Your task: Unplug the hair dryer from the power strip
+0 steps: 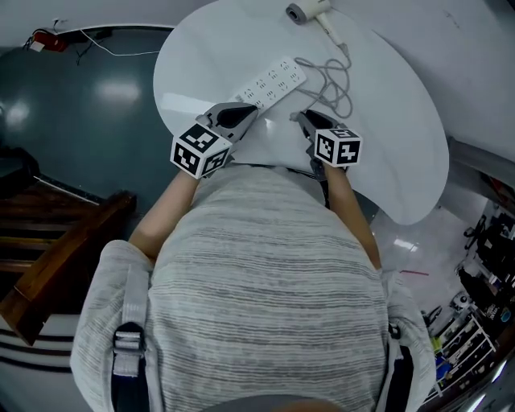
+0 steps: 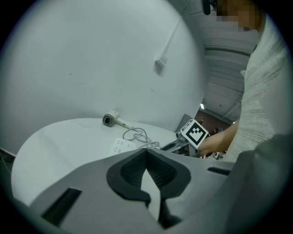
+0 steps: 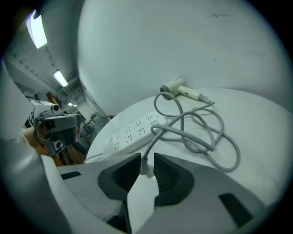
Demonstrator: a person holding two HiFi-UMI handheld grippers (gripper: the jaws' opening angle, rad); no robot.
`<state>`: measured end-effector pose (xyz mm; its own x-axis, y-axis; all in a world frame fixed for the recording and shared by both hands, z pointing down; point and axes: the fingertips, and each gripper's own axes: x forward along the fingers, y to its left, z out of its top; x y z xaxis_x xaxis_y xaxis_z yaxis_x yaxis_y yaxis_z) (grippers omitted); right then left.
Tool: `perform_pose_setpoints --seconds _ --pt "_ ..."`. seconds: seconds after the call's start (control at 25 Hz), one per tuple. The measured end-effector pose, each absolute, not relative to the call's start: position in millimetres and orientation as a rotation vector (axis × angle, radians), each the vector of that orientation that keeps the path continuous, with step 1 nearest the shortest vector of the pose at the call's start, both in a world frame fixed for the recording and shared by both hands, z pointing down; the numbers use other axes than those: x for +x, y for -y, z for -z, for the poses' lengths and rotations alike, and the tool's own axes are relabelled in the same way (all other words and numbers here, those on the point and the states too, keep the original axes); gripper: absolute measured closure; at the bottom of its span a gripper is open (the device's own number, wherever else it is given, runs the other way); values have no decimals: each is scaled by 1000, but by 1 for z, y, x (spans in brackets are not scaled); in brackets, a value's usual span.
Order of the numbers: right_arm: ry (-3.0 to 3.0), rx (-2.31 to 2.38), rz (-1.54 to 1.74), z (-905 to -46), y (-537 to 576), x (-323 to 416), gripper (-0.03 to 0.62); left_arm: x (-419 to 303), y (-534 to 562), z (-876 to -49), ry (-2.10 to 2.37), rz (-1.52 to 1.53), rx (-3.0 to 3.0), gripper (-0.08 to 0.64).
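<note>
So on the left side, the left claw [image 2: 146, 153] is hovering above the near part of the white worktop [image 1: 386, 121]. It's pressed together with nothing between the pads. It's aiming across the worktop and tilting slightly down.

Just past it, the power strip [image 1: 272, 84] is lying flat. In the head view its long axis is running diagonally from lower left up to upper right, socket face up.

Moving right, the right claw [image 3: 146, 157] is pinching the white plug [image 3: 145, 168]. The plug is sitting between the pads and clear of the strip, just beside the strip's right end. It's standing roughly upright in the grip, with the cord end pointing up and away from the person.

The grey cord [image 1: 334, 84] is coming out of the plug and lying in loose, overlapping loops on the worktop to the right of the strip.

The hair dryer [image 1: 304, 11] is lying on its side by the far edge of the worktop, well apart from both claws. In the head view its round barrel is pointing left, and its handle is stretching down to the right, toward the cord loops.
</note>
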<state>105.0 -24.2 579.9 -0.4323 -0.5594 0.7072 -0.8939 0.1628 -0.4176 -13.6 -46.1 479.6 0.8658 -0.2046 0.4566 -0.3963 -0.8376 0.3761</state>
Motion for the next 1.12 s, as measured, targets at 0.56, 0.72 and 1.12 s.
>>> perform_pose_setpoints --seconds 0.56,0.72,1.12 --pt "2317 1483 -876 -468 5 93 523 -10 33 -429 268 -214 2576 554" --pt "2417 1427 -818 -450 1 75 552 -3 25 -426 206 -215 2615 554" --pt "2404 1333 -805 -454 -2 56 568 -5 19 -426 183 -227 2613 554"
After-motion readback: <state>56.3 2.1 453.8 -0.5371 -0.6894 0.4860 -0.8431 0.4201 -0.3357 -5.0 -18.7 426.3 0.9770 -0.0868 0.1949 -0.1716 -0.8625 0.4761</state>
